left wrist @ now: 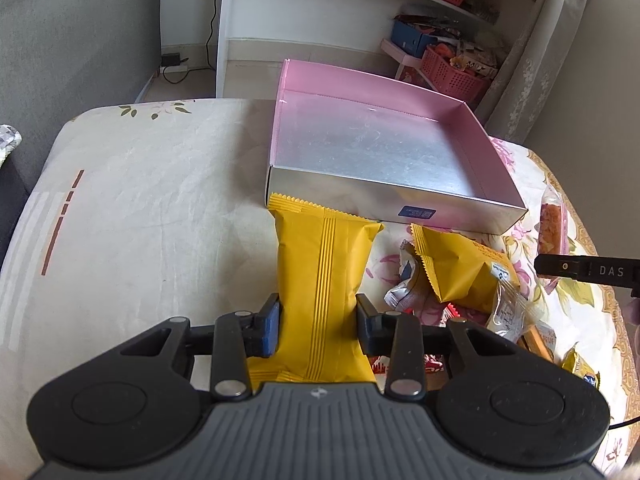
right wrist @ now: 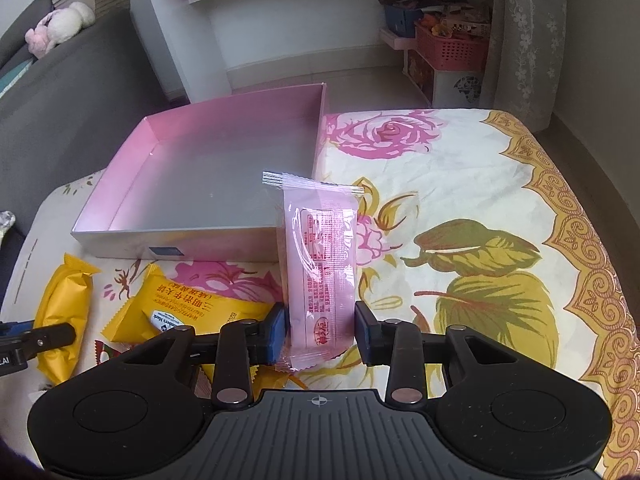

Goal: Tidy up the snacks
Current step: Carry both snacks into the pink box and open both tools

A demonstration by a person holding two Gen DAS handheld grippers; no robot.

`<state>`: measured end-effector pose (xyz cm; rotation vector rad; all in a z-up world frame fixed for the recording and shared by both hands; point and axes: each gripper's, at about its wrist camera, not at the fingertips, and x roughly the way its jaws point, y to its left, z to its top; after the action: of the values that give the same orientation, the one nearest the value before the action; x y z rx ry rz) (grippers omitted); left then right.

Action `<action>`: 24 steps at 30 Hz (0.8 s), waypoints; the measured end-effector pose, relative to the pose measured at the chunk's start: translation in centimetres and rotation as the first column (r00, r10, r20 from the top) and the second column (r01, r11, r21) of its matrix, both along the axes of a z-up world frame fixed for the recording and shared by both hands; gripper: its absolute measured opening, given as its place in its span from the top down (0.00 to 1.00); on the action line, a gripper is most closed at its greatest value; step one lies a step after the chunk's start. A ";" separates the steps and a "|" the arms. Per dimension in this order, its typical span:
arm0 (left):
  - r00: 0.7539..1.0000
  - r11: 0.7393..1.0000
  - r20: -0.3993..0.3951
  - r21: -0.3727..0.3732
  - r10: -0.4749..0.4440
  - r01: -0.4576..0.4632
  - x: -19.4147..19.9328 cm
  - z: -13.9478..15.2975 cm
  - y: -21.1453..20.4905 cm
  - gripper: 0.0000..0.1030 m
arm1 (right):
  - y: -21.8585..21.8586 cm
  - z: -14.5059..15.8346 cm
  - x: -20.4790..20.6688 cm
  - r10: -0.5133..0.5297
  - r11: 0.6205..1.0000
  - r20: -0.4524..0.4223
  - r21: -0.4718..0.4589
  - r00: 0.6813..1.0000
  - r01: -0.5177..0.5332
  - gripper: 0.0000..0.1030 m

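My left gripper [left wrist: 318, 326] is shut on a yellow snack packet [left wrist: 324, 264], held above the table just before the near wall of the open pink-lined silver box [left wrist: 400, 200]. My right gripper [right wrist: 320, 330] is shut on a pink snack bar packet [right wrist: 322, 264], held near the box's right front corner [right wrist: 224, 246]. The box is empty inside. The right gripper's finger shows at the right edge of the left wrist view [left wrist: 588, 270]. The left gripper and its yellow packet show at the left in the right wrist view [right wrist: 62, 320].
Loose snacks lie on the flowered tablecloth [right wrist: 480, 200]: another yellow packet [left wrist: 464, 268], silver wrappers [left wrist: 404, 284] and a clear packet [left wrist: 508, 312]. A white shelf unit [left wrist: 304, 20] and pink baskets [left wrist: 456, 70] stand behind. A grey sofa [right wrist: 60, 100] is at the left.
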<state>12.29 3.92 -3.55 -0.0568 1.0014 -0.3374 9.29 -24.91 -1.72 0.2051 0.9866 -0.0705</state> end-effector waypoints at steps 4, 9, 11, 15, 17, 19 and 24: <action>1.000 1.000 -0.008 -0.025 0.008 -0.008 -0.1 0.6 0.2 0.67 | -0.3 0.8 -0.2 -0.025 0.999 -0.003 0.035 1.000 0.025 0.66; 1.000 0.999 0.005 -0.050 0.022 -0.021 -0.1 1.8 0.5 0.68 | -0.5 2.3 -0.5 -0.049 0.994 0.018 0.099 0.999 0.047 0.66; 0.999 0.997 0.009 -0.065 0.031 -0.031 0.0 2.4 0.6 0.68 | -0.5 2.9 -0.5 -0.053 0.991 0.036 0.126 0.998 0.048 0.66; 0.998 0.994 0.051 -0.099 0.041 -0.036 0.3 3.9 0.7 0.68 | -0.6 3.7 0.1 -0.065 0.982 0.060 0.179 0.996 0.054 0.66; 0.997 0.994 0.070 -0.107 0.045 -0.037 0.7 4.3 0.6 0.68 | -0.7 3.7 0.6 -0.075 0.975 0.071 0.213 0.995 0.059 0.66; 0.995 0.994 0.079 -0.103 0.054 -0.045 1.4 4.5 0.3 0.68 | -0.8 3.5 1.1 -0.086 0.966 0.079 0.250 0.993 0.064 0.66; 0.991 0.992 0.109 -0.104 0.076 -0.065 4.0 4.4 -1.1 0.68 | -1.1 2.6 2.5 -0.131 0.945 0.102 0.314 0.986 0.093 0.66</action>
<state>16.25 2.82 0.82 -0.1625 0.8681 -0.3229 11.83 -25.98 0.87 0.5475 0.8598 -0.0074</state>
